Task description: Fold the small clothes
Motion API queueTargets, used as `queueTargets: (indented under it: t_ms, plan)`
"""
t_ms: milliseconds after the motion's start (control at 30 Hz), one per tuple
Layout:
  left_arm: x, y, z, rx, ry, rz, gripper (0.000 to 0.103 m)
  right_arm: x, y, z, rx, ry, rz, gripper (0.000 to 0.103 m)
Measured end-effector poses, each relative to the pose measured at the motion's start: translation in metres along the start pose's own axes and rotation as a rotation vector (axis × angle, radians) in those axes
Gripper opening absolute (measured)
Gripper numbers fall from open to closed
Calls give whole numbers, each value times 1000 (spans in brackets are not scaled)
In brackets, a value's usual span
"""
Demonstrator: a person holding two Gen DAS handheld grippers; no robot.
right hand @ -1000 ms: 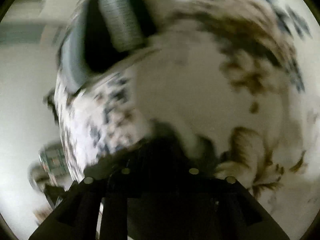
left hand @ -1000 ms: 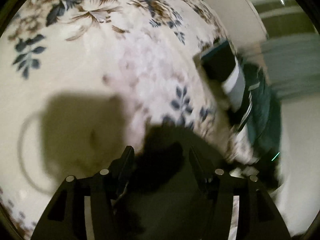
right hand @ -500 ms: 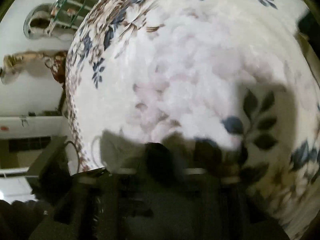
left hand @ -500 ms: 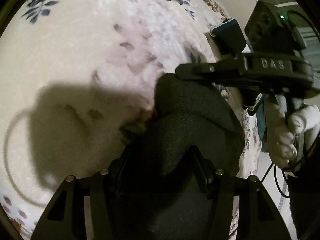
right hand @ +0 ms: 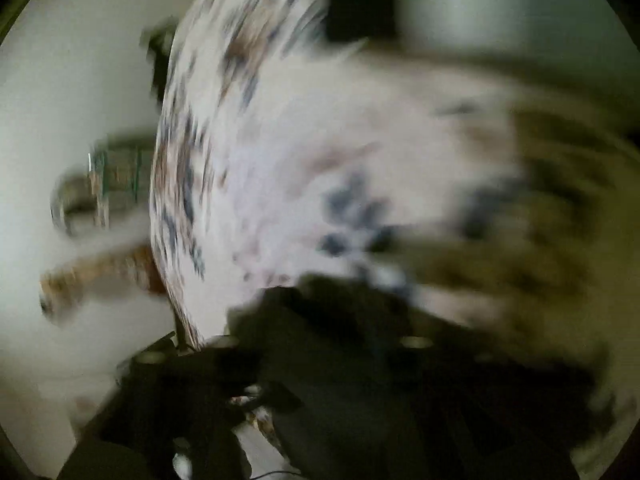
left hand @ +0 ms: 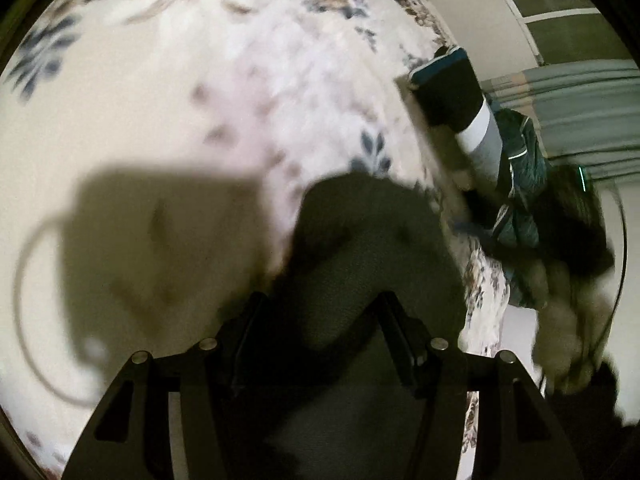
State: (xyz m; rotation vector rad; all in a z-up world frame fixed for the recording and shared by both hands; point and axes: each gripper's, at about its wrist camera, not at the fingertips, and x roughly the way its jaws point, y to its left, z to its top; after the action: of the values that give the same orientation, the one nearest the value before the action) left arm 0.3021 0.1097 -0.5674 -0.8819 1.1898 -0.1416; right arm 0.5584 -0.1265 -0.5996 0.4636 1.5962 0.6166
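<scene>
- In the left wrist view, the left tongs (left hand: 316, 344) sit at the bottom centre of the frame, their two black fingers (left hand: 402, 344) spread fairly wide.
- A dark garment (left hand: 360, 248) fills the gap between those fingers and bulges upward into the middle of the frame; the fingers stand on either side of it, though I cannot see them pinching it.
- The garment lies on a cream blanket (left hand: 224, 92) printed with blue and brown flowers, which covers most of the frame.
- A broad shadow (left hand: 160, 240) falls on the blanket at centre left, with a thin curved line looping off its left side.
- At the right edge of the blanket, a pile of clothes (left hand: 516, 184) shows dark, white and teal pieces.
- In the lower right of that view a pale gloved hand (left hand: 560, 344) appears, blurred.
- The right wrist view is heavily smeared. The right tongs (right hand: 320, 360) are a dark shape at the bottom, and whether they are spread or closed cannot be told.
- Dark fabric seems to sit over them at bottom centre, probably the same garment (right hand: 344, 320).
- The flowered blanket (right hand: 320, 140) fills the centre and right of that view.
</scene>
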Motion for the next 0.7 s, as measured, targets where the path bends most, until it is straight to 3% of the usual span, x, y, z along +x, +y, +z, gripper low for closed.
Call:
queueTargets:
  t_ms: [100,200,267,400,500,533,567,600,633,667,700]
  plan:
    - [23,-9,32,11,30,-23,55,-62,-65,-39,150,-95,-18,58]
    - [48,-11,57,-10,59,-26,54,-97,-123,-82,276,-151,-63,59]
    - [49,-11,68,-20,22,-45,27,-107,-156,-101,351,-164,-53,59]
    - [43,-11,76,-68,12,-82,27,-94,-182,-114,370,-170,4,59]
    - [39,-10,75,-88,20,-75,42,-69,-183,-104,325,-153,40,59]
    - [36,-10,73,-87,19,-66,58,-59,-182,-101,319,-133,69,59]
    - [32,-9,69,-87,15,-52,64,-49,-180,-98,317,-119,122,59]
    - [30,-8,66,-86,11,-55,64,-44,-175,-96,295,-128,151,56]
    - [29,-8,64,-86,11,-62,64,-46,-167,-95,261,-161,115,28]
    - [28,-9,60,-83,18,-59,64,-48,-161,-94,244,-175,62,9]
    - [29,-10,58,-74,23,-44,64,-53,-160,-93,251,-202,48,9]
